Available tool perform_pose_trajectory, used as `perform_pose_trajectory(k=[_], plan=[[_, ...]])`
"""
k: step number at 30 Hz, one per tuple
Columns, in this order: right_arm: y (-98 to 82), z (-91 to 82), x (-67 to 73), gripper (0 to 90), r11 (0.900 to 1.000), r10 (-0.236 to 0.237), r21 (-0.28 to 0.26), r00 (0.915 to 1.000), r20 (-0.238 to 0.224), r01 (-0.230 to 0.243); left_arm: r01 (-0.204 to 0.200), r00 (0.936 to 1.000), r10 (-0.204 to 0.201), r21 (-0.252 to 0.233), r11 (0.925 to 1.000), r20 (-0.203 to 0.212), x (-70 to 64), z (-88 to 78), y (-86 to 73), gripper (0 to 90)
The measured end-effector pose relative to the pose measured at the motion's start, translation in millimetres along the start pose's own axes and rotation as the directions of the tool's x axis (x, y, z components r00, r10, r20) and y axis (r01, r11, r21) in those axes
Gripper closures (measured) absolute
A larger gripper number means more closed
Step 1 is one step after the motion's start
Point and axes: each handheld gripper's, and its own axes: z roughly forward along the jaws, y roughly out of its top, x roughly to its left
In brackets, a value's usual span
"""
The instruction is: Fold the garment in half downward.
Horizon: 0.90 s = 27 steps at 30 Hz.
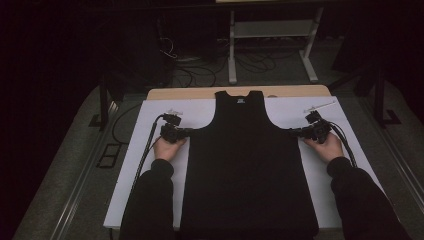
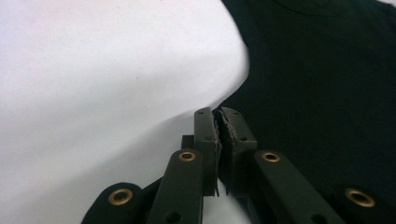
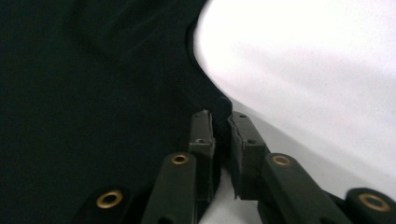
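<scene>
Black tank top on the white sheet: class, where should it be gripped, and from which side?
Grip the black tank top at its two armhole corners, where each side seam meets the armhole curve. Come in level from the outer sides, as the left gripper and right gripper do, both shut on those edges. The garment lies flat, so only its edges offer fabric to pinch against the white sheet.

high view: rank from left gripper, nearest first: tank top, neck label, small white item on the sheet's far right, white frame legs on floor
1. tank top, its edge at the left gripper
2. neck label, top centre
3. small white item, far right of sheet
4. white frame legs, floor beyond table
</scene>
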Motion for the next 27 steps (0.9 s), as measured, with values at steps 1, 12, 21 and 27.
perform_pose_trajectory(k=[1, 12, 21, 27], plan=[[0.1, 0.0, -0.1, 80.5, 1.000, 0.002, 0.002, 1.0000, -0.003, -0.002, -0.009, 1.0000, 0.009, -0.001, 1.0000, 0.001, -0.7, -0.8, 0.1, 84.5], [-0.5, -4.6, -2.1, 82.4, 0.999, 0.038, -0.001, 0.9990, -0.026, -0.038, -0.025, 0.9989, 0.025, 0.009, 0.9996, 0.041, -1.2, -5.4, 0.2, 84.8], [-0.5, -12.3, 0.7, 82.4, 0.998, 0.061, -0.021, 0.9965, -0.057, -0.063, -0.019, 0.9989, 0.019, -0.008, 0.9998, 0.042, -7.1, -13.6, 4.5, 84.9], [-3.0, -17.7, 1.5, 82.3, 0.996, 0.076, -0.051, 0.9950, -0.064, -0.080, -0.020, 0.9991, 0.021, -0.016, 0.9997, 0.037, -11.1, -14.6, 5.8, 84.9]])
